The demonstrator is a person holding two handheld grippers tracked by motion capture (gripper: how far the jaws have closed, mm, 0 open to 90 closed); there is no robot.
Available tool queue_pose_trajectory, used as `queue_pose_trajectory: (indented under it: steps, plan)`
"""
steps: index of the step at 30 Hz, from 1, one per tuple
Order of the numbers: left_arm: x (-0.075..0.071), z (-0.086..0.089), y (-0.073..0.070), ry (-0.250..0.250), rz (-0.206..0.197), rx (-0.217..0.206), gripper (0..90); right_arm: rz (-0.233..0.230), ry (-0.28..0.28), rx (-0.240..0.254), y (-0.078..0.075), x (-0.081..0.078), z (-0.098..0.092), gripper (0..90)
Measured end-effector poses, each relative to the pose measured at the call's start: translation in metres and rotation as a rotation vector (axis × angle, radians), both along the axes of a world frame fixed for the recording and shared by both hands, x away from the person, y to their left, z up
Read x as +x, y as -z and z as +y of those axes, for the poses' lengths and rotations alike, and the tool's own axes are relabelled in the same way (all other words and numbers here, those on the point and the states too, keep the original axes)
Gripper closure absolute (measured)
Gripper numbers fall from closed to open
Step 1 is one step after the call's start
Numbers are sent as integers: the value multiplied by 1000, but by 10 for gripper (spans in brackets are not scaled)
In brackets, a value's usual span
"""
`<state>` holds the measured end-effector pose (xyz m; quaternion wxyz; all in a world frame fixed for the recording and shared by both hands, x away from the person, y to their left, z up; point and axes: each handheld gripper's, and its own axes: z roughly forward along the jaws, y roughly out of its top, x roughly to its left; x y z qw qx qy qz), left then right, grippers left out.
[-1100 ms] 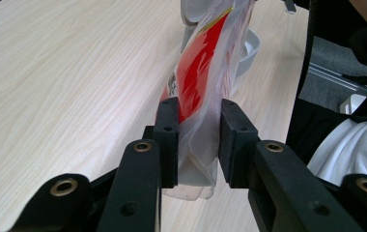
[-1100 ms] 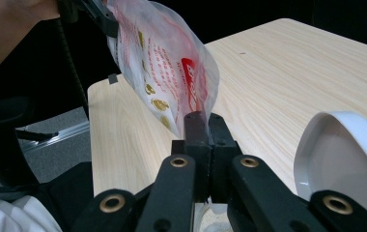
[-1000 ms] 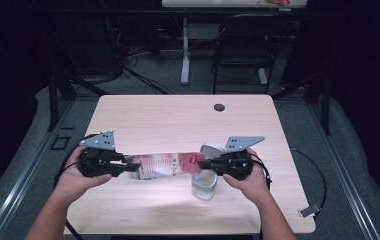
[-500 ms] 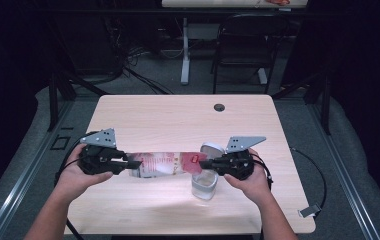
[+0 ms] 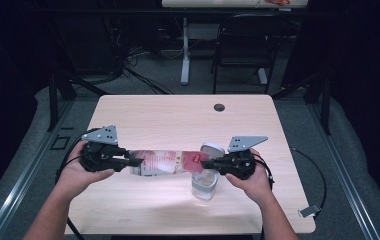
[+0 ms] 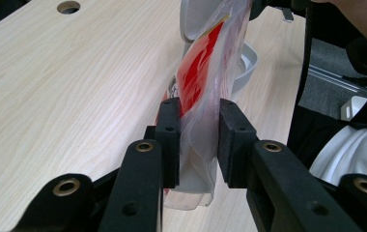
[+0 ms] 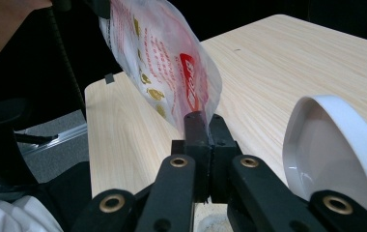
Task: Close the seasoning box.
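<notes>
Clear plastic, red-printed: in the high view your pouch [image 5: 165,162] hangs stretched between the left gripper [image 5: 134,161] and the right gripper [image 5: 209,161], long axis running gripper to gripper, its right end over the open jar [image 5: 205,182]. In the left gripper view, the partly closed pads [image 6: 170,130] clamp the pouch's end; tilt that end higher, slowly. In the right gripper view, your fully closed jaws pinch the pouch's corner beside the white lid [image 7: 333,154]; hold it steady above the jar.
</notes>
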<state>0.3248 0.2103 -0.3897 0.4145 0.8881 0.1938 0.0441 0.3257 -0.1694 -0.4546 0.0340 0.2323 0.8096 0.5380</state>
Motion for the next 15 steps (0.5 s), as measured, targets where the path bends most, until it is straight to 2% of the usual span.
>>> queue_pose_trajectory:
  steps: [15]
  plan:
    - [2, -5, -6, 4, -3, 4, 752, 3, 10, -1, 2, 1, -3, 900]
